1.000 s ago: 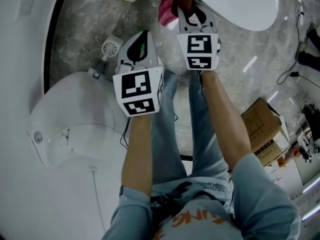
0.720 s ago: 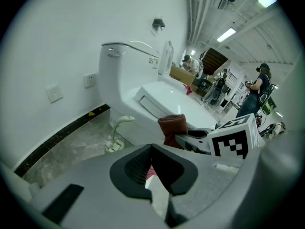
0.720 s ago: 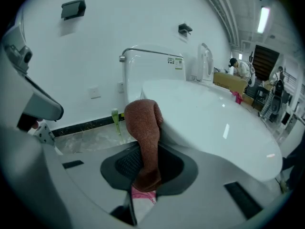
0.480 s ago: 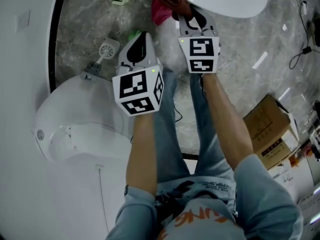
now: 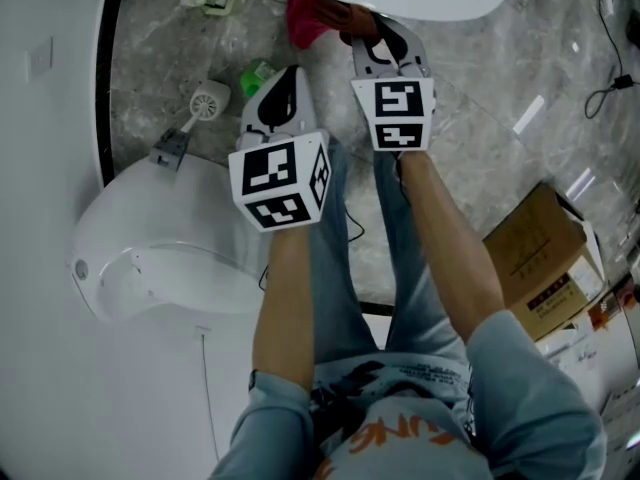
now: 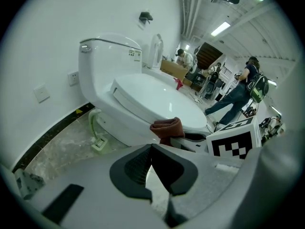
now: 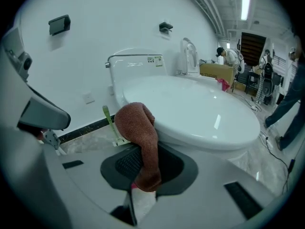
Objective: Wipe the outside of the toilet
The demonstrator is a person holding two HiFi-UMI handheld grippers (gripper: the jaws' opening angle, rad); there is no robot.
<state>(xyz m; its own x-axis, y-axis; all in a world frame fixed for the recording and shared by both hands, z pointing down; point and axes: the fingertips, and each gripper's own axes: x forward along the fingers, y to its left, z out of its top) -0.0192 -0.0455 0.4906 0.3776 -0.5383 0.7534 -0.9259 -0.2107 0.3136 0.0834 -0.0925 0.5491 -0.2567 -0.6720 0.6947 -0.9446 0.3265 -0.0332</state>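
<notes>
Two hand-held grippers face the flank of the white ceramic toilet with its lid closed [image 7: 200, 113], which stands on the grey marbled floor [image 5: 470, 98] at the edge where it meets the white wall. The right gripper [image 5: 380, 30] is clenched on a reddish-brown terry cloth [image 7: 138, 128]. The cloth's length runs along the jaws, and its bunched end pokes forward under the lid's rim, apparently touching the bowl's outer side [image 6: 128, 128]. The left gripper [image 5: 283, 86] has its jaws drawn together on nothing and hangs just beside the right one, farther from the bowl, so the right arm is the nearer.

The toilet's long axis lies across the right gripper's line of sight, with the tank [image 7: 136, 63] to the left against the wall and the rounded front pointing right. A wiping stroke would therefore likely run sideways along the bowl, not straight ahead.
</notes>
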